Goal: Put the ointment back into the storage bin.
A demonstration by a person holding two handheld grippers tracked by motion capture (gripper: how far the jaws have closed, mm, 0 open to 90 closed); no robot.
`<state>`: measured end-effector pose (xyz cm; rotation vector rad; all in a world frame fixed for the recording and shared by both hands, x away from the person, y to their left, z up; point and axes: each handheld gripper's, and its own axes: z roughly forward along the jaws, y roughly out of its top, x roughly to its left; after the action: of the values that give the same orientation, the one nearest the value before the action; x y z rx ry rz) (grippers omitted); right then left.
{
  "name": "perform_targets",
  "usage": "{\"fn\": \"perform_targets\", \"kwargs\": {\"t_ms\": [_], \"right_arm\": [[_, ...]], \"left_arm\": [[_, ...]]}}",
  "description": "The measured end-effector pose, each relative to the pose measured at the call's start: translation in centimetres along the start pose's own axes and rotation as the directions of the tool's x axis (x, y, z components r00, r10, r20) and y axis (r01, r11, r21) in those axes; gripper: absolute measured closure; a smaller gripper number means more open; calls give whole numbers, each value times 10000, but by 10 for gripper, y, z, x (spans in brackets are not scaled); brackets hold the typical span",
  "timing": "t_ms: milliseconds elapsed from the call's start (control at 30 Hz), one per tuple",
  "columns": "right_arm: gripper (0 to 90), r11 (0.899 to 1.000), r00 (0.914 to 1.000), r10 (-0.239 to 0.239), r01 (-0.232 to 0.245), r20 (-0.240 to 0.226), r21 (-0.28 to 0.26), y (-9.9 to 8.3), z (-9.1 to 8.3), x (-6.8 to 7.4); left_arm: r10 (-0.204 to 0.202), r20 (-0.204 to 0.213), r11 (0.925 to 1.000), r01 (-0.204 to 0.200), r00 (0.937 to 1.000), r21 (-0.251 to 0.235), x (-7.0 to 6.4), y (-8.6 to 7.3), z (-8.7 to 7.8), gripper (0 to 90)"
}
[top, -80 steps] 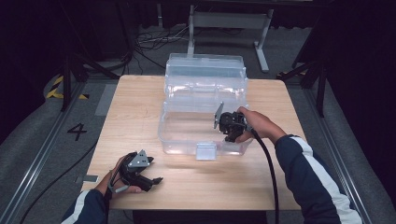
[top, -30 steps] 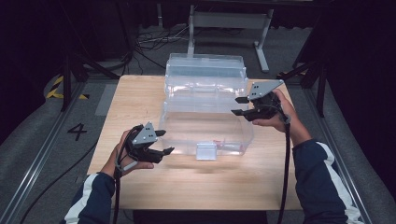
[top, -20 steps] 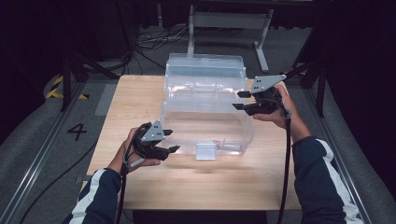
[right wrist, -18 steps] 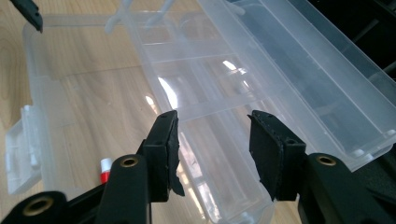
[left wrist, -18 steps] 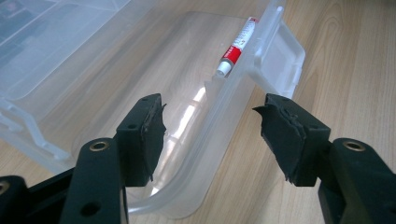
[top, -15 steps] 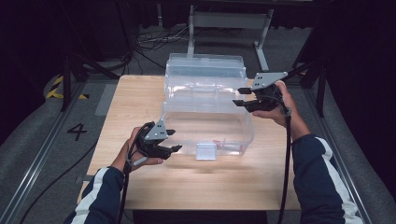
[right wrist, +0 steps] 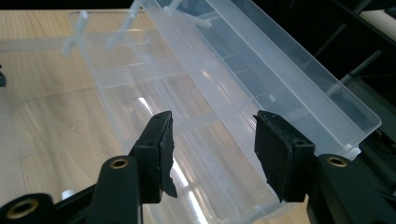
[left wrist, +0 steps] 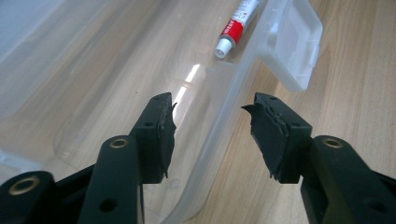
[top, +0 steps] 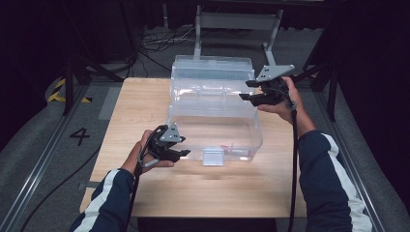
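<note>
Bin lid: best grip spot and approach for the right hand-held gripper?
Probably the lid's free long edge: it stands open, a thin flange that suits two jaws. Come from the bin's right end, where the right hand-held gripper hangs open, jaws either side of the flange.

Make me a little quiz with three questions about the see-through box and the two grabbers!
1. True or false: the lid of the clear box stands open.
2. What lies inside the box, near its front wall? A) a red and white tube B) a spoon C) a ball
3. Fill in: the left gripper has its jaws on either side of the box's front ____.

Key
1. True; the right gripper is beside the raised lid with its jaws apart.
2. A, the tube.
3. Wall; the jaws are open, not closed on it.
</note>
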<state>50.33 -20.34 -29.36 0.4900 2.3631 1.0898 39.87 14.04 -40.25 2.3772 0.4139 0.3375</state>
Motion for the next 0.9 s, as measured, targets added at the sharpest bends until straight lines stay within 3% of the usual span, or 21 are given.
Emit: {"fn": "perform_targets", "kwargs": {"t_ms": [200, 267, 300, 433, 500, 567, 833, 900], "right_arm": [[477, 9998, 9997, 51, -56, 258, 182, 2, 13, -8], [472, 9990, 9995, 305, -308, 96, 331, 1, 17, -11], [472, 9980, 9996, 236, -244, 144, 583, 1, 23, -13], [472, 9971, 9996, 276, -284, 116, 712, 1, 28, -15], [469, 9967, 9987, 485, -474, -160, 666, 4, 33, -18], [472, 9959, 9991, 409, -401, -81, 808, 6, 37, -18], [536, 9915, 9978, 539, -489, -390, 1207, 12, 52, -22], [577, 9885, 9988, 427, -385, -257, 1461, 13, 56, -23]], "left_arm": [[118, -9, 9996, -118, 9999, 274, 2, 1, 6, 531], [220, 1, 9993, -220, 9998, 308, 3, 1, 8, 544], [309, 9, 9989, -309, 9995, 351, 3, 1, 9, 563], [442, 4, 9977, -441, 9990, 515, 2, 0, 10, 624], [768, 15, 9939, -767, 9970, 793, 1, 1, 12, 673], [1010, 25, 9904, -1008, 9949, 942, 0, 1, 12, 714], [999, 421, 9909, -1033, 9941, 863, 4, 1, 11, 746], [976, 538, 9914, -1018, 9938, 819, 5, 0, 12, 752]]}}
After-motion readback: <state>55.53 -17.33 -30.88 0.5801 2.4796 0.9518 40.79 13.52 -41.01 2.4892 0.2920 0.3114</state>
